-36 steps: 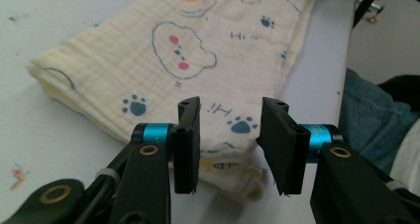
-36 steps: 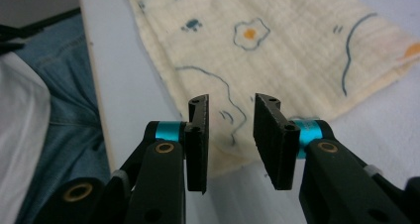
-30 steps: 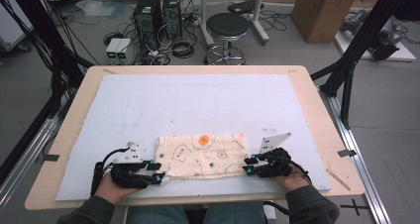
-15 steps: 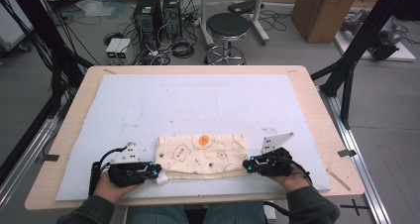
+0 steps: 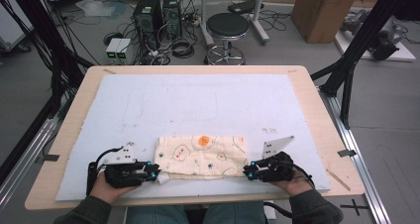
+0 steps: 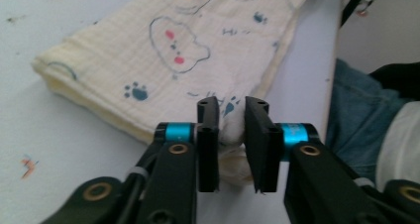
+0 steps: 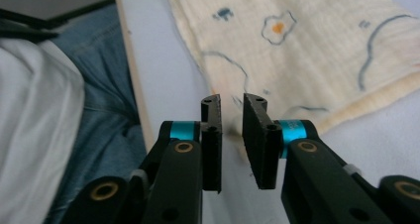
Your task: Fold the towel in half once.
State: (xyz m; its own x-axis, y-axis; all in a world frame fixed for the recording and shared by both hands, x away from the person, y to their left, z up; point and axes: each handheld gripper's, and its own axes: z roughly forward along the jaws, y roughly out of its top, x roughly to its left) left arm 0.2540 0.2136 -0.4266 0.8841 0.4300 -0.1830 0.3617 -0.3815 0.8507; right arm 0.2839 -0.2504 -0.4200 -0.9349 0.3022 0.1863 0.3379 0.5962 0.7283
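Left gripper view: left gripper point(image 6: 232, 116) narrowly pinches the cloth point(image 6: 183, 50) corner — jaws just reopening slightly.

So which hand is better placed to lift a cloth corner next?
Left, probably: the left gripper has the cloth corner bunched between its jaws; the right gripper jaws, just reopening, look empty beside the edge.

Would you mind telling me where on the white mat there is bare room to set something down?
The white mat is bare from the folded cloth to its far edge, and along both side edges. It is crowded at the near edge, where the left hand-held gripper and right hand-held gripper flank the cloth.
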